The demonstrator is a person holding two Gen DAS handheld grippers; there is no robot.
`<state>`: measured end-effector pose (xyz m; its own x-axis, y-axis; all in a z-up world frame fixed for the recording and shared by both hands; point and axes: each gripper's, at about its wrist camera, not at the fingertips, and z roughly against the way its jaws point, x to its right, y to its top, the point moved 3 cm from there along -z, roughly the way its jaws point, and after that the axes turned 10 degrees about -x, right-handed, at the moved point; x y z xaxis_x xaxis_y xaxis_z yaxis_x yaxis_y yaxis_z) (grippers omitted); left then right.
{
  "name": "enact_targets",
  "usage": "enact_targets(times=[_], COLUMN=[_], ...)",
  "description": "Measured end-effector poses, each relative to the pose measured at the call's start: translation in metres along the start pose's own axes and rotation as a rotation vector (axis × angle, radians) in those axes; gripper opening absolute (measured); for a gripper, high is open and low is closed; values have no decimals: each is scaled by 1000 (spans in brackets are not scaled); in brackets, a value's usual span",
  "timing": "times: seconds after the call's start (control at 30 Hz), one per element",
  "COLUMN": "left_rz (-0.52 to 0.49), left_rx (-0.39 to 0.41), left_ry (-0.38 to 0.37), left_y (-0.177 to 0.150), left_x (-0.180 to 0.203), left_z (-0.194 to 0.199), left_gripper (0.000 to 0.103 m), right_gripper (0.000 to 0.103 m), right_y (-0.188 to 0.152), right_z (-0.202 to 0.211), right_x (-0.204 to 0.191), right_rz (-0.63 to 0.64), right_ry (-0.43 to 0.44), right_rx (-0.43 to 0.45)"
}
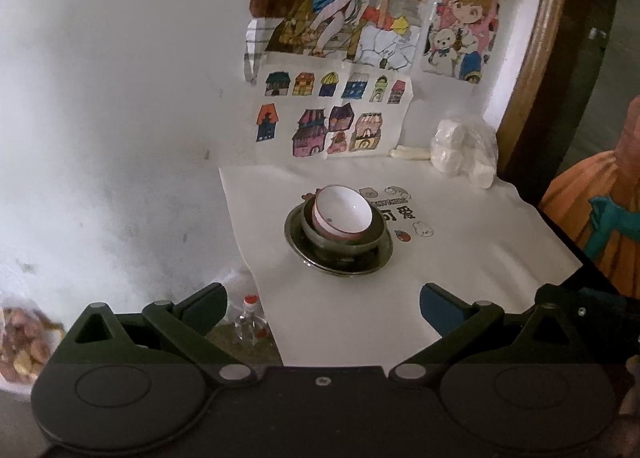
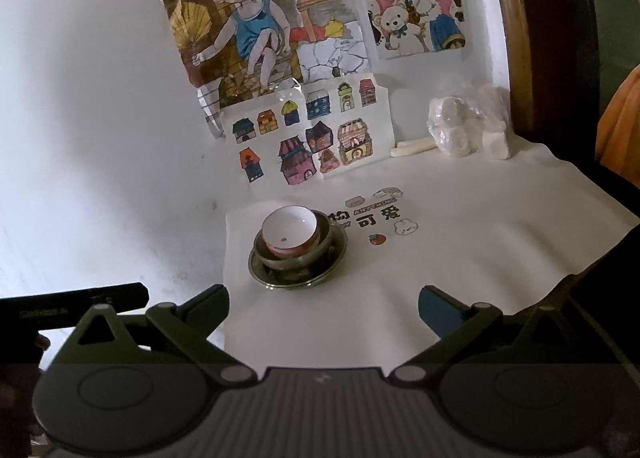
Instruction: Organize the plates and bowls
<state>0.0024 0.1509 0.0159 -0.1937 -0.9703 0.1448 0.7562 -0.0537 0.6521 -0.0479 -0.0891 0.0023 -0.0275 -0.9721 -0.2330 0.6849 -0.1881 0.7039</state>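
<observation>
- Stack of dishes sits near the left edge of the white printed tablecloth point(image 2: 460, 258): a pink-rimmed white ceramic bowl point(image 2: 290, 232) rests tilted inside a dull grey metal bowl point(image 2: 320, 248), which sits on a shallow round steel plate point(image 2: 334, 260).
- We see the same stack in the left wrist view: ceramic bowl point(image 1: 340, 216) leaning toward the wall side, metal bowl point(image 1: 376, 234) under it, steel plate point(image 1: 384, 254) at the bottom.
- Left gripper point(image 1: 323, 308) hovers short of the stack, its fingers spread wide with nothing between them.
- Right gripper point(image 2: 323, 308) likewise hangs back from the stack, fingers wide apart and holding nothing.
- We judge the nesting step nearly complete: all three pieces are already stacked, largest at the bottom. Only the ceramic bowl's tilt looks unsettled.
- Next move, in our judgement: either level the ceramic bowl by a light pinch on its rim, or stop if the stack counts as done. A pinch needs the fingers narrowed before contact, since the rim is thin.
- Risk we note: pushing the tilted bowl could slide the whole stack toward the cloth's left edge.
- Background: coloured children's drawings point(image 2: 312, 130) on the wall, a clear plastic bag of white items point(image 2: 468, 122) at the back.
</observation>
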Motion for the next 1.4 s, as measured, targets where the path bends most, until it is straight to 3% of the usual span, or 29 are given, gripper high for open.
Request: enact_targets(times=[0.5,0.77,0.9,1.4], left_rz=[-103,-150,-177,-202], left_rx=[12,26,10,-8], left_ry=[-62,-83,-61,-94], left_y=[13,15,14,4], left_x=[-45,-66,-70,-81], left_z=[0,-7,-9,-9], left_gripper=[102,102,102,102], right_gripper=[103,103,103,103], right_y=[-1,-17,-19,-26], right_z=[-10,-17,-16,-20], right_x=[-54,-78,-82,-93], right_rz=[-22,-31,-52,-50], right_ry=[-94,-139,-165,-186], right_rx=[24,39,42,13])
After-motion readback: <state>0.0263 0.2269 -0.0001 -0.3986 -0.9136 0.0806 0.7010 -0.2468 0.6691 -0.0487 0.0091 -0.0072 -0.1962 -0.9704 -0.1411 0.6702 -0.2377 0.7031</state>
